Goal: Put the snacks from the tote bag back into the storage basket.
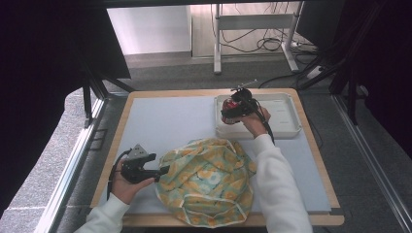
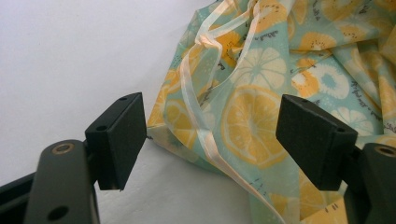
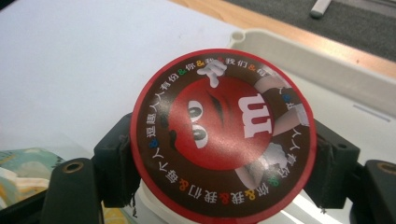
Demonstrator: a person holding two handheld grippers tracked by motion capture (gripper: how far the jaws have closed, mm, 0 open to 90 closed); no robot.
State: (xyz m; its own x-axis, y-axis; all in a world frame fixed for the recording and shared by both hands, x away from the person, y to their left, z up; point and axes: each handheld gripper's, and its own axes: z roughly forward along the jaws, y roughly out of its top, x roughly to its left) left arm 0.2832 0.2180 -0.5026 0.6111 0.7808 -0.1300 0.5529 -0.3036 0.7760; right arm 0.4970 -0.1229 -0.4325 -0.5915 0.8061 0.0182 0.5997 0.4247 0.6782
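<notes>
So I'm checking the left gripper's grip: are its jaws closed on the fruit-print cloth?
No, the left gripper stands open, the cloth loose between its jaws.

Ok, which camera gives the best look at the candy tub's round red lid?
The right gripper view: the candy tub sits clamped between that gripper's jaws, its printed lid facing the lens. In the high view it is a small red shape in the right gripper above the white tray. The left gripper view faces the fruit-print cloth bag.
</notes>
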